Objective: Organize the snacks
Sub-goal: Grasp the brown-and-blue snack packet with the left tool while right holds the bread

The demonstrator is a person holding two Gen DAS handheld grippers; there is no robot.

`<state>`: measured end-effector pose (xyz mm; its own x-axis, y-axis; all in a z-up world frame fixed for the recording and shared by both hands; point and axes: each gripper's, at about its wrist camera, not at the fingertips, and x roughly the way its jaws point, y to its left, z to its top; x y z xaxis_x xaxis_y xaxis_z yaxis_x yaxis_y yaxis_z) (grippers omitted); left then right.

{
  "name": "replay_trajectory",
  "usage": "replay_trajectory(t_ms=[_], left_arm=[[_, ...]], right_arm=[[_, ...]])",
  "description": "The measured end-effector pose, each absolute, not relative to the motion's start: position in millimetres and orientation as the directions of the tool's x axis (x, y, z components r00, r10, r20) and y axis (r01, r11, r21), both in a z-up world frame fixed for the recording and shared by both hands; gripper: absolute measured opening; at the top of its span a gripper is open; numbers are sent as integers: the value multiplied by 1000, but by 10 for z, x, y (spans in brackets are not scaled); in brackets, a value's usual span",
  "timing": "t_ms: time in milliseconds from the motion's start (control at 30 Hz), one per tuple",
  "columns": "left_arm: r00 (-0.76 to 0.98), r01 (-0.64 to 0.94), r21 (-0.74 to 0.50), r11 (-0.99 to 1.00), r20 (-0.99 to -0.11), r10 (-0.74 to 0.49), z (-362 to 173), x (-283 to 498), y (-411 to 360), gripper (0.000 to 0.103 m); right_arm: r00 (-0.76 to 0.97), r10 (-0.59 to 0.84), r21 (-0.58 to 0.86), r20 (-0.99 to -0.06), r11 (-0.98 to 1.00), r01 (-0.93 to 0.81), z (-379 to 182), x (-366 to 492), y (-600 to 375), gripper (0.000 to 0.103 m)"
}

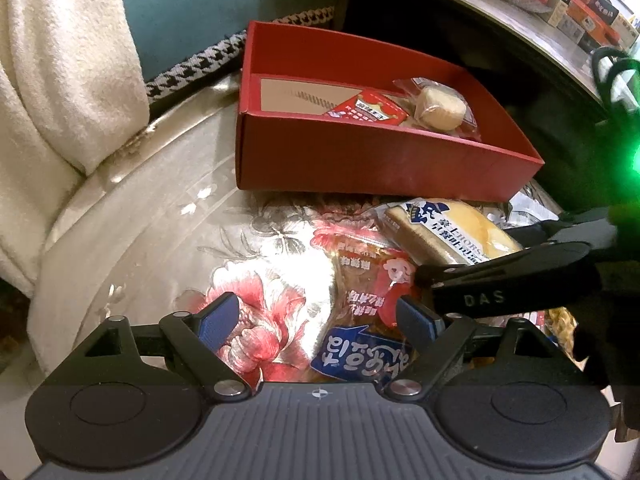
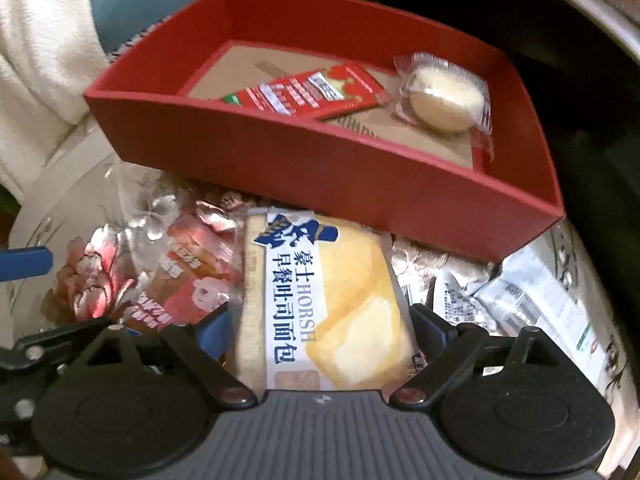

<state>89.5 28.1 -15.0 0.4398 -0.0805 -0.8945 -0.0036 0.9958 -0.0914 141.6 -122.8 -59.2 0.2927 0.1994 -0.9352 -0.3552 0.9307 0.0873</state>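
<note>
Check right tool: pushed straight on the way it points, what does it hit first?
Most likely the bread pack: it lies directly between the open fingers of the right tool, in front of the red box. Whether it already touches is unclear.

Red box (image 2: 340, 168): matt cardboard. Bread packet (image 2: 320, 300): glossy plastic film. Tablecloth (image 1: 160, 208): shiny, smooth, floral. Left gripper (image 1: 320, 316): matt black plastic, ribbed blue pads (image 1: 218, 320).

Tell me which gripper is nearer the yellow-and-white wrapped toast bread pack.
Right. The right gripper straddles the toast bread pack, jaws open around it. The left gripper hangs beside it, over a red-and-blue snack packet.
</note>
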Motion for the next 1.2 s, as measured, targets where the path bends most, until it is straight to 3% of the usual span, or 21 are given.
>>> replay_trajectory(t_ms=[100,200,300,433,767,967,1200], left_arm=[[437,3,-94,996,-895,-86,-153,889,302,90],[431,5,-91,996,-898,-85,-172,884,313,90],[425,17,-93,996,-901,-91,-187,871,300,90],[424,40,-84,996,-901,-93,-198,866,223,91],[408,120,-22,993,-911,-69,-326,852,-116,94],[393,136,46,990,-919,-11,-533,932,-329,94],[364,104,34,994,-931,-7,-640,982,-269,84]], right_arm=[[228,199,133,-953,952,-276,-679,1500,-1321,101],[197,208,168,-958,966,-199,-784,1512,-1453,101],[238,218,168,-946,963,-211,-685,1442,-1460,89],[296,223,154,-929,959,-238,-503,1282,-1439,82],[382,246,177,-891,962,-207,-90,865,-1875,80],[393,137,70,-909,981,-179,-210,678,-2007,80],[361,148,82,-921,978,-191,-324,722,-2039,82]])
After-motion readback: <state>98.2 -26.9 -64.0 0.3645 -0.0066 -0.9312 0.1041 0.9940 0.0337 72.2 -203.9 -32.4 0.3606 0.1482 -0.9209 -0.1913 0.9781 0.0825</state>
